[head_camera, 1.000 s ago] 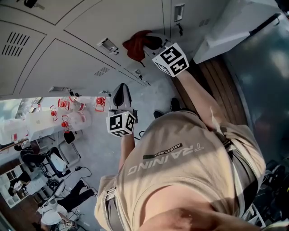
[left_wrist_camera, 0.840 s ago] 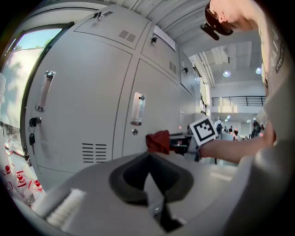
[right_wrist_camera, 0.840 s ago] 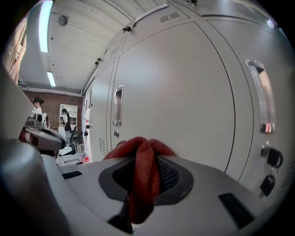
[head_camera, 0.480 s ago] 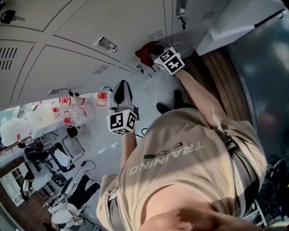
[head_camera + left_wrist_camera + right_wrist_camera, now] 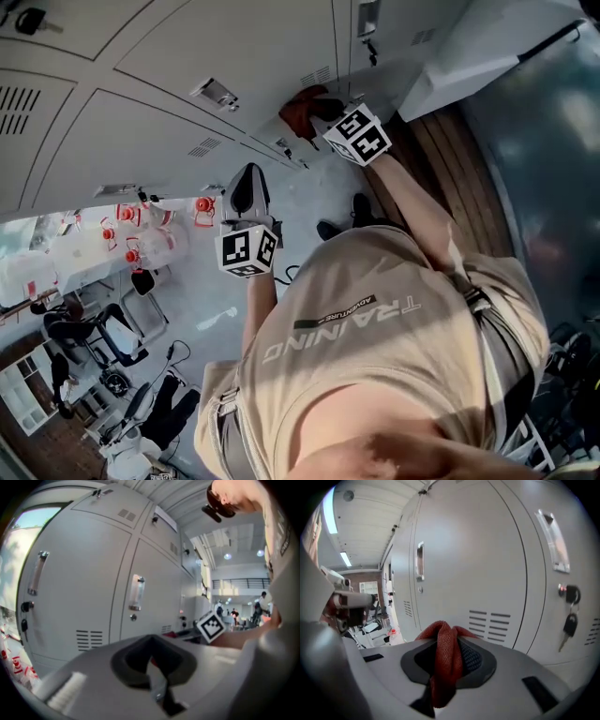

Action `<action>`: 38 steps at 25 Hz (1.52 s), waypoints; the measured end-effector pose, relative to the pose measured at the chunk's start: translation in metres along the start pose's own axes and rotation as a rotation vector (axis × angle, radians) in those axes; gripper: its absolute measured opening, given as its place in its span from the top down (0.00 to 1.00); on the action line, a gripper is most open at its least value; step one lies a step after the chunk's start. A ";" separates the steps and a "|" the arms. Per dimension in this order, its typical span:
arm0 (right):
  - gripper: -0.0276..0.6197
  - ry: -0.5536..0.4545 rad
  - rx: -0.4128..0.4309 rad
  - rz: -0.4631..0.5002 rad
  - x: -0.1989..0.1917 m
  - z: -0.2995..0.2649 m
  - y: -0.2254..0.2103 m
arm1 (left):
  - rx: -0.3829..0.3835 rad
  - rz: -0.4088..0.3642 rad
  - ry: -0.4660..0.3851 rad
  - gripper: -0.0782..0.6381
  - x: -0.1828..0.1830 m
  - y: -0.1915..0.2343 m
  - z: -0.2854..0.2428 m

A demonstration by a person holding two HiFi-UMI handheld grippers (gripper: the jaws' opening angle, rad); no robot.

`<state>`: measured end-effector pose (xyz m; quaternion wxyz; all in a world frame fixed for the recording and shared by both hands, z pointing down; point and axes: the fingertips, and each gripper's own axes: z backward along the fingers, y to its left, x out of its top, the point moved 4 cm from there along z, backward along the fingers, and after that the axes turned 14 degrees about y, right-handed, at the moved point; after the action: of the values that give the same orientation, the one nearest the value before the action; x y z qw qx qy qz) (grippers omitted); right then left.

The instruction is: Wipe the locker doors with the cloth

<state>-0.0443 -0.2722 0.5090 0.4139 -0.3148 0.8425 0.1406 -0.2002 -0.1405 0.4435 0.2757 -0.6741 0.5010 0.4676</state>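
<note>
With the right gripper (image 5: 319, 105) clenched on the red cloth (image 5: 298, 111) by the locker doors (image 5: 187, 56) at twelve o'clock, best press it flat and sweep evenly, holding the left gripper (image 5: 246, 187), closed on nothing, clear at nine o'clock

On the back of the beige shirt (image 5: 375, 366), upside down in the head view: "TRAINING" in large pale capitals; close beside it, "ADVENTURE" in small letters next to a dark bar; black-and-white square markers, patterns only with no letters or numbers, on the cube (image 5: 246, 253) of the left gripper (image 5: 246, 180) and on the cube (image 5: 357, 134) of the right gripper (image 5: 317, 105); nothing readable in the label holders (image 5: 553, 541) on the locker doors (image 5: 478, 550); print on the red-capped bottles (image 5: 161, 246) too small to read.
</note>
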 end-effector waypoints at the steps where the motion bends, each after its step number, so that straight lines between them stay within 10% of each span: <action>1: 0.86 -0.033 0.010 0.010 0.011 0.015 0.003 | -0.004 -0.004 -0.006 0.88 0.002 -0.001 -0.001; 7: 0.86 -0.287 0.038 0.085 0.096 0.132 0.010 | -0.041 -0.007 -0.029 0.88 0.012 -0.011 -0.007; 20: 0.86 -0.587 -0.233 0.294 0.249 0.269 -0.031 | -0.101 -0.015 -0.038 0.88 0.027 -0.029 -0.026; 38: 0.86 -0.419 -0.094 0.112 0.166 0.175 -0.071 | -0.118 0.000 0.027 0.88 0.020 -0.034 -0.066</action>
<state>0.0321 -0.3081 0.2722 0.5563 -0.2505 0.7469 0.2647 -0.1435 -0.1929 0.4489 0.2287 -0.6955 0.4763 0.4869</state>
